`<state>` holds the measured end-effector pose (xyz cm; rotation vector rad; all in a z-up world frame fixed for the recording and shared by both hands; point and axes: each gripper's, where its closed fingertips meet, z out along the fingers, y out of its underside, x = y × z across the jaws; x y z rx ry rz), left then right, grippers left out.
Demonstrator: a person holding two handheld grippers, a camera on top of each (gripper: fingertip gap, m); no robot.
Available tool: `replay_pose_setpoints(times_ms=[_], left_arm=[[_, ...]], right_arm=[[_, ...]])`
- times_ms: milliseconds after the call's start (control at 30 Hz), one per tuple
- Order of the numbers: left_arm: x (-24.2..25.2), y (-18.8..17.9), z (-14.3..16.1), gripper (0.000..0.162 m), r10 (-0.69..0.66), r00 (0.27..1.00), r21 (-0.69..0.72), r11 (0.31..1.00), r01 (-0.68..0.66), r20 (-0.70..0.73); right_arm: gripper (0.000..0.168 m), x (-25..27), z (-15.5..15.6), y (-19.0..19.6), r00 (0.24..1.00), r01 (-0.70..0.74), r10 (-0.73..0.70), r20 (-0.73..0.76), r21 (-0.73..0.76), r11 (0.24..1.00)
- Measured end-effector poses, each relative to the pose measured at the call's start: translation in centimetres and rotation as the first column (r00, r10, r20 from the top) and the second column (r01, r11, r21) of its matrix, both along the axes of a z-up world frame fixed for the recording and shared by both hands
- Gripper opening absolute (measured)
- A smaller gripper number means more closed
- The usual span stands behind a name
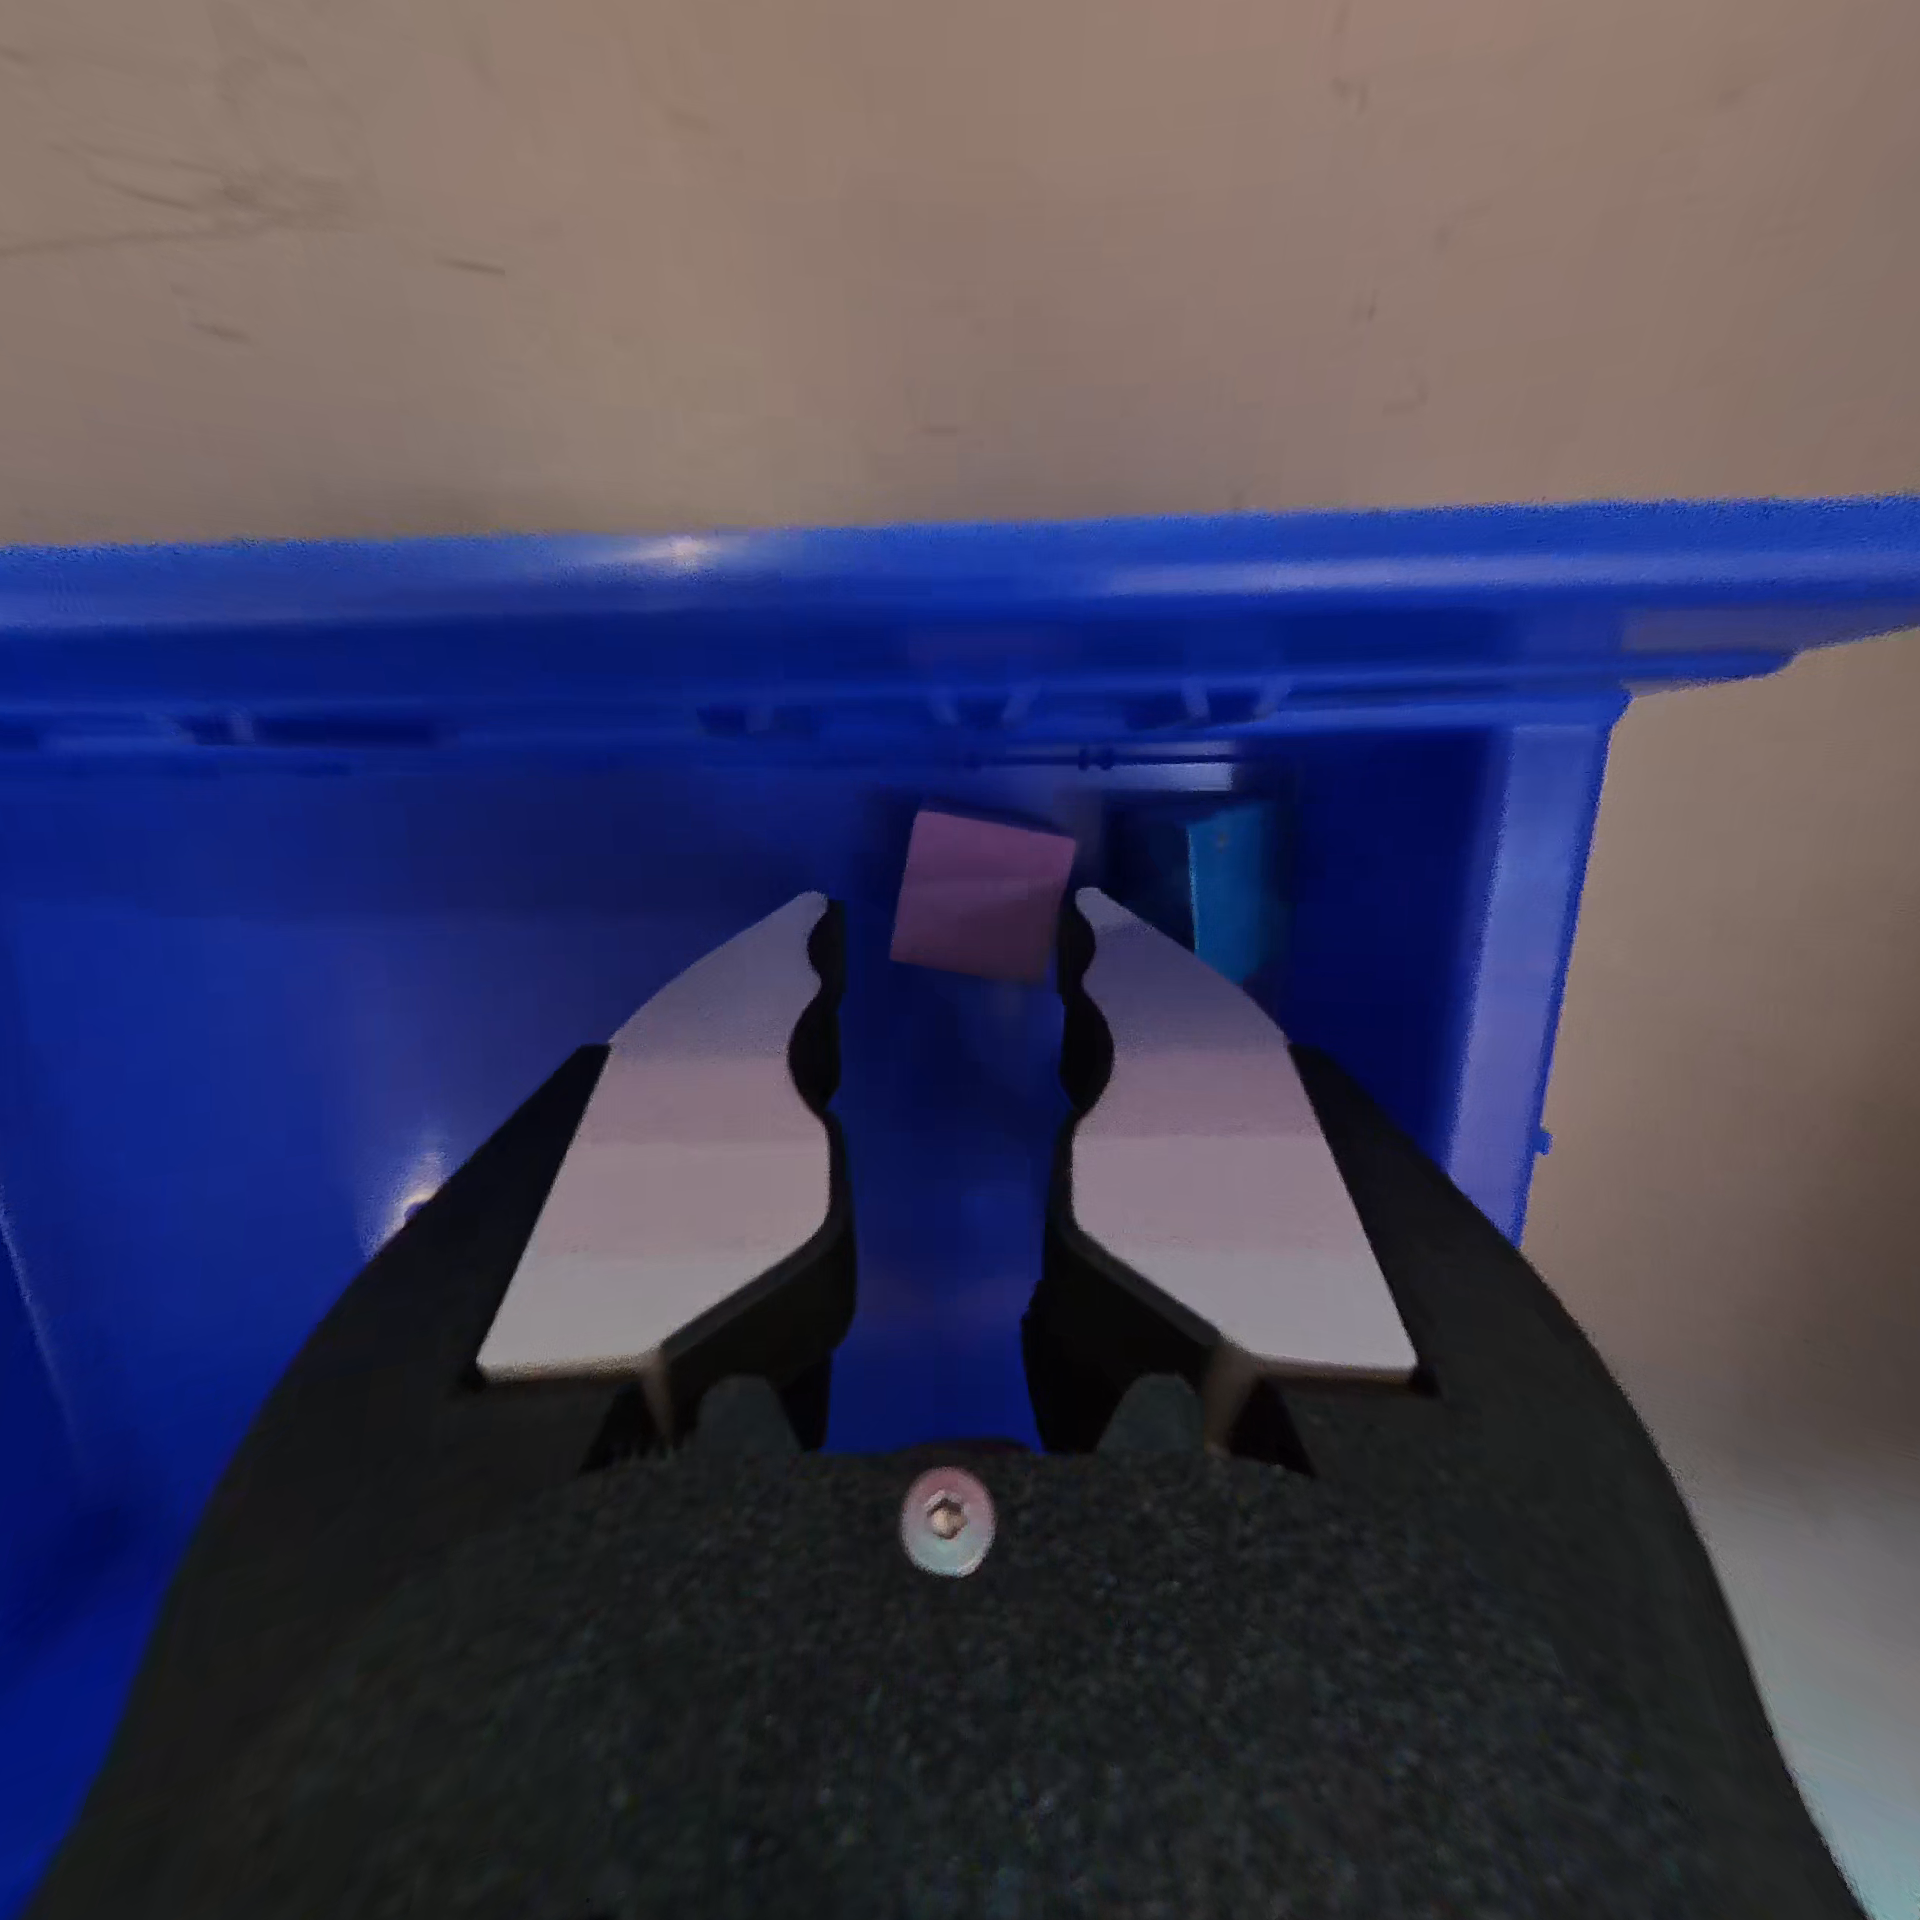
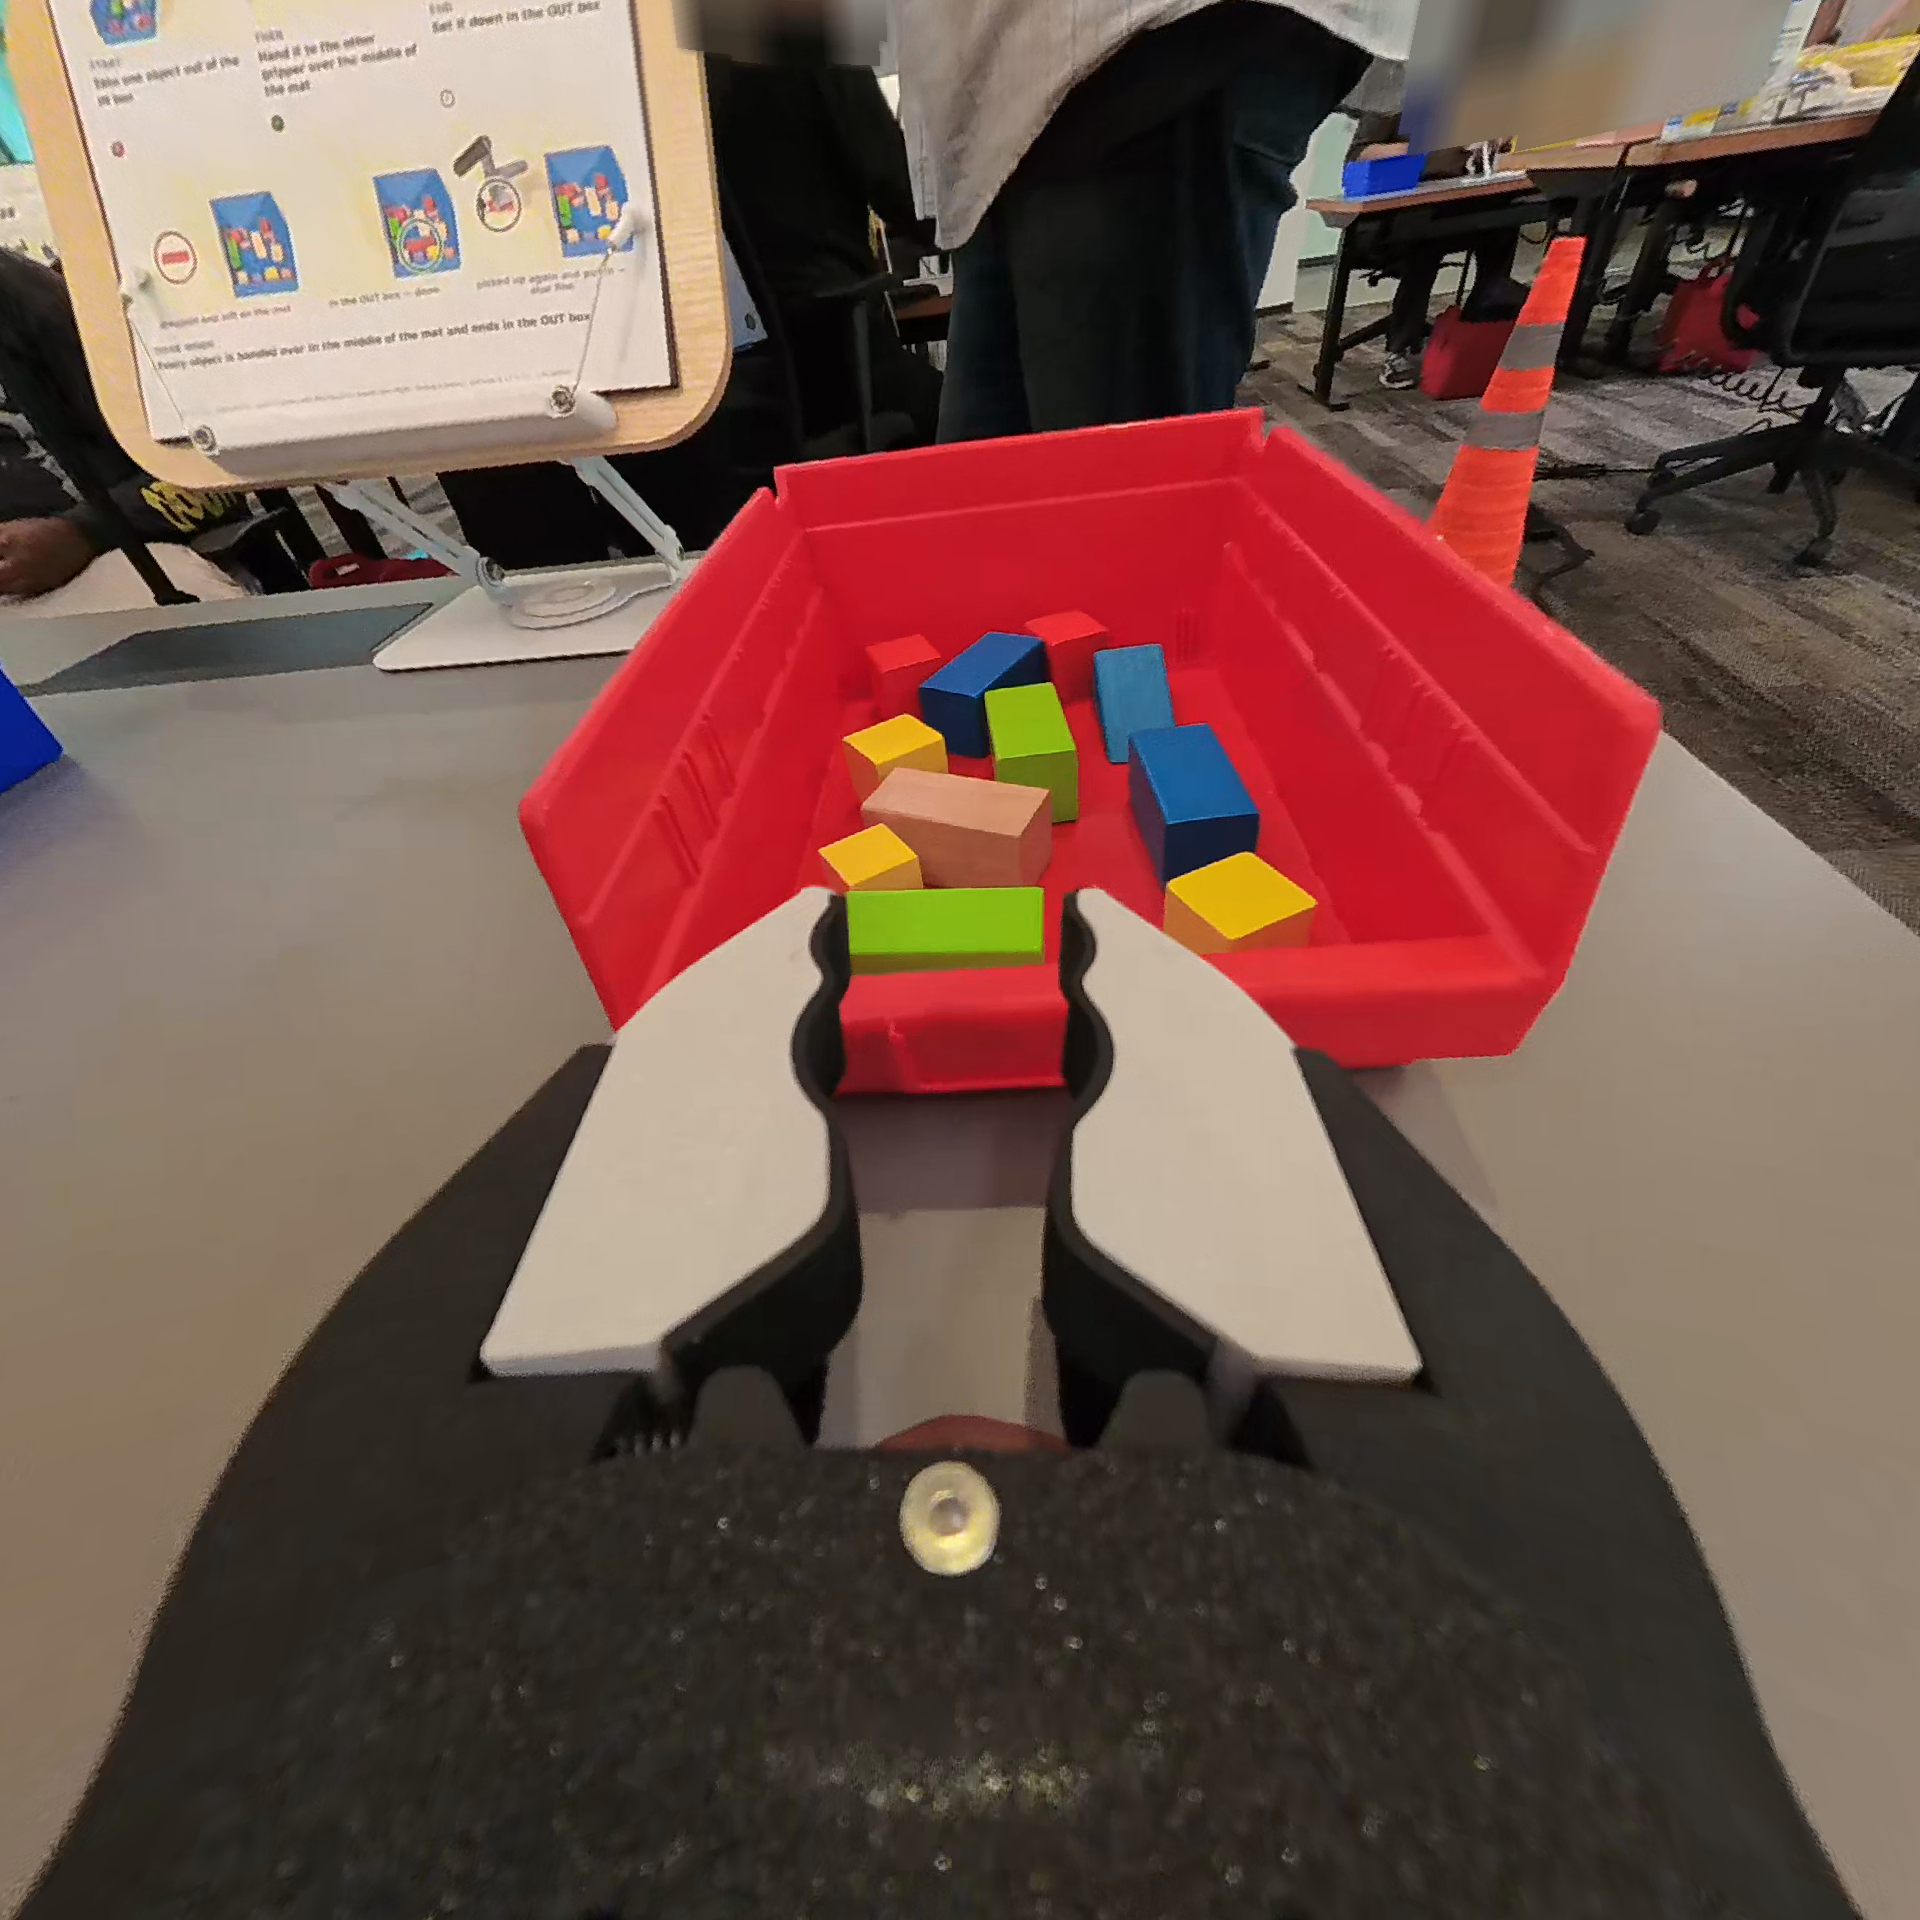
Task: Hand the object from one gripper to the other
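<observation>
— Purple block (image 1: 982, 899) sits inside the blue bin (image 1: 727, 623), just past the tips of the left tongs (image 1: 951, 914), whose jaws are apart and empty.
— How does it look?
— Small, square-faced, plain, tilted a little, with a light blue block (image 1: 1231, 883) to its right.
— And the right tongs (image 2: 948, 920)?
— Apart, empty, facing the red bin (image 2: 1455, 810) of coloured blocks.

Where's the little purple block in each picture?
Left wrist view: the purple block is in the middle, inside the blue bin, at the tips of the open left gripper.
Right wrist view: not in it.
Shared landmark: the blue bin; in the right wrist view it is probably the blue corner at the far left edge.
</observation>
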<state>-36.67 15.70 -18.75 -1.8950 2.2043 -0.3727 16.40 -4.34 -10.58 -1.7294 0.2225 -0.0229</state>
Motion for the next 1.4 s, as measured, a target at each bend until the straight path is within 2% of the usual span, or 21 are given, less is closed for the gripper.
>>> replay_pose_setpoints(times_ms=[67, 200, 367, 433, 500, 567, 633, 700, 767, 833, 933, 967, 1033, 1133, 1233, 1333, 1400], left_arm=[[0.0, -0.4, -0.3, 0.031, -0.009, 1.000, -0.011, 1.000, 0.009, 0.002], [-0.3, 0.2, 0.5, 0.030, 0.020, 1.000, 0.070, 0.997, -0.021, 0.013], [-1.1, 1.2, 4.9, 0.030, 0.185, 0.972, 0.103, 0.974, -0.201, 0.143], [-0.9, 1.4, 7.3, 0.030, 0.293, 0.922, 0.032, 0.950, -0.311, 0.254], [0.0, 0.8, 9.9, 0.030, 0.421, 0.841, -0.155, 0.907, -0.392, 0.339], [2.4, -0.3, 13.1, 0.030, 0.566, 0.726, -0.435, 0.809, -0.396, 0.391], [5.5, -1.2, 16.5, 0.030, 0.684, 0.602, -0.666, 0.677, -0.313, 0.412], [8.7, -2.0, 18.7, 0.030, 0.766, 0.517, -0.816, 0.542, -0.202, 0.381], [12.1, -3.2, 20.2, 0.030, 0.809, 0.487, -0.910, 0.410, -0.064, 0.331], [15.6, -4.5, 20.8, 0.030, 0.822, 0.502, -0.956, 0.293, 0.028, 0.267], [20.4, -6.6, 21.4, 0.029, 0.803, 0.576, -0.986, 0.086, 0.146, 0.155], [21.8, -7.1, 21.5, 0.029, 0.793, 0.594, -0.985, 0.043, 0.169, 0.137], [24.2, -7.6, 21.0, 0.029, 0.781, 0.615, -0.987, 0.011, 0.162, 0.110], [26.3, -8.1, 21.0, 0.030, 0.771, 0.631, -0.983, -0.037, 0.180, 0.086], [27.4, -8.9, 20.6, 0.030, 0.756, 0.649, -0.983, -0.040, 0.177, 0.086], [28.0, -9.5, 20.2, 0.030, 0.742, 0.667, -0.982, -0.066, 0.177, 0.070], [28.2, -10.0, 20.0, 0.030, 0.732, 0.676, -0.982, -0.052, 0.182, 0.087]], right_arm=[[0.038, -0.3, 0.0, 0.2, 1.000, -0.007, 0.008, 0.020, -0.010, 1.000], [0.037, -0.8, 0.2, 0.3, 0.999, -0.018, 0.018, 0.048, -0.011, 1.000], [0.036, -1.9, 1.9, 0.5, 0.993, -0.072, 0.070, 0.096, 0.020, 0.997], [0.036, -3.1, 3.2, 0.9, 0.983, -0.139, 0.132, 0.130, 0.050, 0.989], [0.039, -4.9, 4.7, 1.7, 0.958, -0.232, 0.214, 0.190, 0.076, 0.970], [0.041, -7.5, 5.8, 3.0, 0.909, -0.355, 0.328, 0.257, 0.068, 0.932], [0.043, -10.3, 6.4, 4.7, 0.842, -0.461, 0.426, 0.331, 0.030, 0.887], [0.044, -13.6, 7.2, 6.5, 0.763, -0.553, 0.505, 0.404, 0.002, 0.833], [0.045, -17.3, 8.1, 8.0, 0.682, -0.639, 0.568, 0.461, -0.004, 0.769], [0.043, -20.8, 9.1, 9.5, 0.618, -0.705, 0.606, 0.500, 0.012, 0.709], [0.042, -24.7, 10.6, 11.7, 0.573, -0.759, 0.647, 0.502, 0.029, 0.650], [0.042, -25.8, 11.2, 12.1, 0.555, -0.780, 0.663, 0.501, 0.036, 0.625], [0.042, -27.2, 11.9, 12.7, 0.515, -0.804, 0.675, 0.528, 0.025, 0.594], [0.041, -27.3, 12.0, 13.1, 0.491, -0.799, 0.654, 0.575, -0.002, 0.601], [0.028, -26.5, 11.4, 12.9, 0.493, -0.793, 0.656, 0.572, -0.014, 0.609], [0.027, -25.8, 11.0, 12.2, 0.497, -0.792, 0.663, 0.560, -0.021, 0.610], [0.027, -25.6, 10.8, 11.5, 0.494, -0.798, 0.672, 0.551, -0.018, 0.602]])
